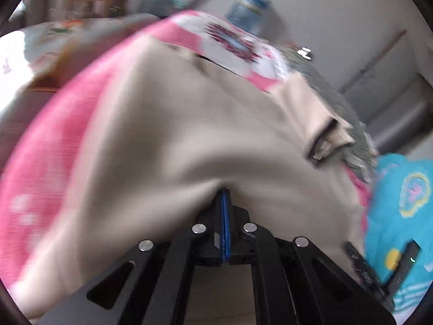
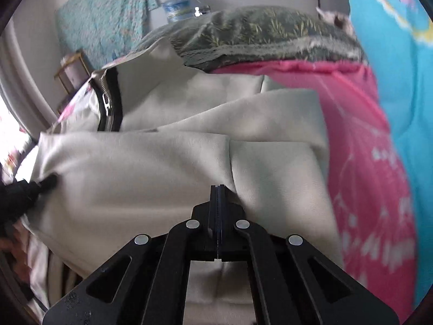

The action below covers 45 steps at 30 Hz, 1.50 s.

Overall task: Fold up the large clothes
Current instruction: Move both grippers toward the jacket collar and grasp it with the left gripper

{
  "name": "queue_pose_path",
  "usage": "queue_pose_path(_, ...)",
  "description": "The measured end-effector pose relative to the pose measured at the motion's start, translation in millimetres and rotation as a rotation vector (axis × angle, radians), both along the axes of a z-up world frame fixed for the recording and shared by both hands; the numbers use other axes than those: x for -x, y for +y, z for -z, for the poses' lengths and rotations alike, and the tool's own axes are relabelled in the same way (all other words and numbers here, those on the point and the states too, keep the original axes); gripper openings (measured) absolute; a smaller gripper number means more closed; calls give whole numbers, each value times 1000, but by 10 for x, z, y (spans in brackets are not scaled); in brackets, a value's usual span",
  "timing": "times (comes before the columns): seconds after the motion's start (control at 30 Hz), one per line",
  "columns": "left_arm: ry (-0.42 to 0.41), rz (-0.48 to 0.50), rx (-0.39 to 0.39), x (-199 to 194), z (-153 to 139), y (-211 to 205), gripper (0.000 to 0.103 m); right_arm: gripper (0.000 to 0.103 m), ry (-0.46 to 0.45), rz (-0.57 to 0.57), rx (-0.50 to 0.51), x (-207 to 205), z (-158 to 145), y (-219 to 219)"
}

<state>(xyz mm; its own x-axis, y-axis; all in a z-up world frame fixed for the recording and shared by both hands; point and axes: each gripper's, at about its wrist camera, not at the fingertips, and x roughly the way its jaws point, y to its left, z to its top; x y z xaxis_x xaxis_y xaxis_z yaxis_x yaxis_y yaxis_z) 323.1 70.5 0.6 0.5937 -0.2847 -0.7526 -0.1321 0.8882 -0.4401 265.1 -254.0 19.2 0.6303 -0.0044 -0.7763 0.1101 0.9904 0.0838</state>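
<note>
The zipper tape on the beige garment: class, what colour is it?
Black, with silvery metal teeth and pull, on the zipper of the beige garment; clearest in the right wrist view.

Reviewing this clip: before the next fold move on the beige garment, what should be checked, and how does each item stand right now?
1. Left gripper shut on the beige garment: ok.
2. Right gripper shut on the same garment: ok.
3. Zipper clear of both grips: ok.
4. Fabric between the grips pulled flat: not ok, creased.
5. Pink bedspread not pinched along with the garment: cannot tell.
6. Left view sharp enough to judge: not ok, motion-blurred.
</note>
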Motion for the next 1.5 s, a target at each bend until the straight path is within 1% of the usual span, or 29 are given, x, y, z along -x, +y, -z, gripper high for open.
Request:
queue_pose_path(0.03,8,-1,-4,58,-54,16,4,0,-1,-14,13,40,-33,0)
queue_pose_path(0.07,21,-13,-35,105,-115,8,3,0,4,-18,30,78,-48,3)
queue_pose_path(0.1,36,-40,-104,177,-189,-25,3,0,6,-10,65,133,-99,8)
queue_pose_path(0.13,48,-66,-199,267,-269,-62,9,0,8,13,106,170,-128,-6)
queue_pose_path(0.17,42,-46,-225,342,-324,-79,20,13,16,75,172,226,-169,-40)
queue_pose_path(0.2,33,-17,-210,395,-341,-71,22,18,17,106,171,264,-190,-119)
queue_pose_path(0.27,16,29,-206,531,-442,-91,22,18,36,179,89,355,-215,-277)
queue_pose_path(0.3,-3,41,-228,627,-514,-96,23,18,46,214,19,423,-233,-370)
queue_pose_path(0.37,-24,75,-263,718,-610,-158,23,19,49,238,-40,499,-254,-445)
queue_pose_path(0.43,-37,101,-314,812,-695,-241,25,22,55,240,-51,554,-291,-465)
queue_pose_path(0.53,-56,112,-346,816,-795,-352,37,28,55,235,-58,574,-351,-474)
queue_pose_path(0.6,-77,109,-357,803,-853,-389,50,34,42,230,-82,558,-378,-472)
queue_pose_path(0.7,-102,105,-364,747,-890,-448,60,36,29,204,-82,490,-449,-411)
queue_pose_path(0.73,-110,103,-363,720,-867,-475,62,38,21,180,-44,422,-482,-355)
queue_pose_path(0.8,-126,100,-367,688,-835,-524,65,48,-2,139,58,265,-545,-238)
queue_pose_path(0.83,-136,104,-365,647,-802,-567,66,50,-19,115,93,159,-589,-176)
queue_pose_path(0.87,-148,115,-361,606,-775,-612,66,55,-30,99,95,64,-618,-150)
queue_pose_path(0.9,-164,131,-364,536,-730,-675,66,62,-37,77,76,-34,-641,-124)
queue_pose_path(0.97,-179,156,-363,399,-665,-769,67,67,-47,7,3,-292,-679,-34)
queue_pose_path(1.03,-183,168,-327,212,-616,-824,67,72,-53,-43,-30,-546,-710,73)
queue_pose_path(1.07,-182,160,-305,95,-602,-847,67,77,-52,-61,-53,-639,-727,99)
queue_pose_path(1.1,-180,152,-287,15,-595,-857,67,78,-56,-90,-110,-801,-750,133)
queue_pose_path(1.2,-149,62,-241,-203,-503,-894,67,80,-49,-100,-248,-1115,-792,180)
queue_pose_path(1.27,-107,37,-184,-256,-366,-902,67,81,-18,-93,-308,-1335,-770,247)
queue_pose_path(1.3,-101,33,-202,-248,-319,-918,67,81,0,-93,-311,-1411,-756,289)
queue_pose_path(1.37,-113,22,-300,-190,-289,-942,67,81,43,-112,-285,-1589,-711,451)
queue_pose_path(1.43,-145,26,-367,-99,-279,-925,67,80,35,-158,-193,-1667,-657,654)
queue_pose_path(1.47,-157,32,-385,-61,-272,-909,67,72,37,-172,-154,-1690,-618,724)
queue_pose_path(1.5,-161,35,-395,-35,-263,-883,67,43,66,-178,-129,-1724,-526,789)
